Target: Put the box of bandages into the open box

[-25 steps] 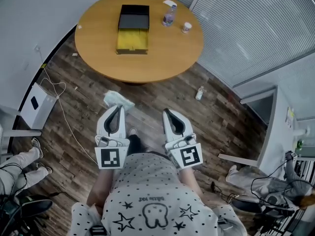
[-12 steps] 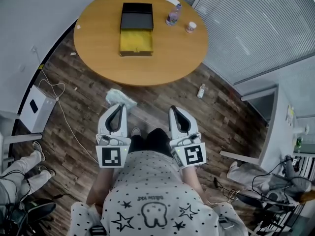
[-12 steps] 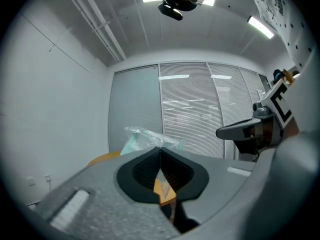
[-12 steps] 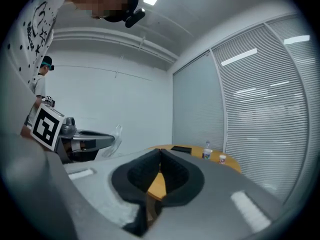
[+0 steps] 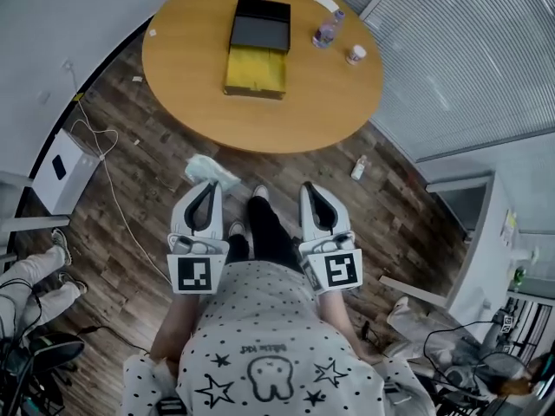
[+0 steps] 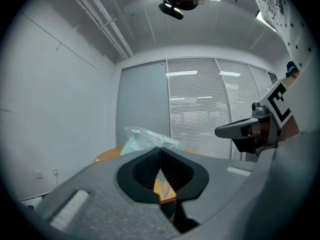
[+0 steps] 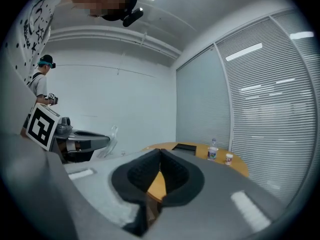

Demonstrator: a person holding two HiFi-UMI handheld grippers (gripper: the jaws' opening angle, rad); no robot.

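My left gripper [image 5: 208, 185] is shut on the box of bandages [image 5: 208, 172], a pale green pack in crinkled clear plastic that sticks out past the tips. In the left gripper view the pack [image 6: 146, 138] rises just above the closed jaws. My right gripper [image 5: 310, 186] is shut with nothing in it, level with the left. Both hang over the wooden floor, short of the round table [image 5: 260, 115]. The open box [image 5: 255, 71] lies on the table, a yellow tray with a black lid [image 5: 260, 22] folded back behind it. The right gripper view shows the table [image 7: 240, 165] and the black lid [image 7: 184, 147] ahead.
A small bottle [image 5: 326, 31], a white cup [image 5: 355, 55] and a white slip [image 5: 328, 3] sit on the table's far right. On the floor are a white device [image 5: 59, 170] with a cable at left and a bottle [image 5: 359, 167]. Another person's legs [image 5: 35, 271] show at left.
Both grippers have moved toward the table, which now sits lower and to the right in the head view. The person's leg has stepped out between the grippers. The jaws are unchanged.
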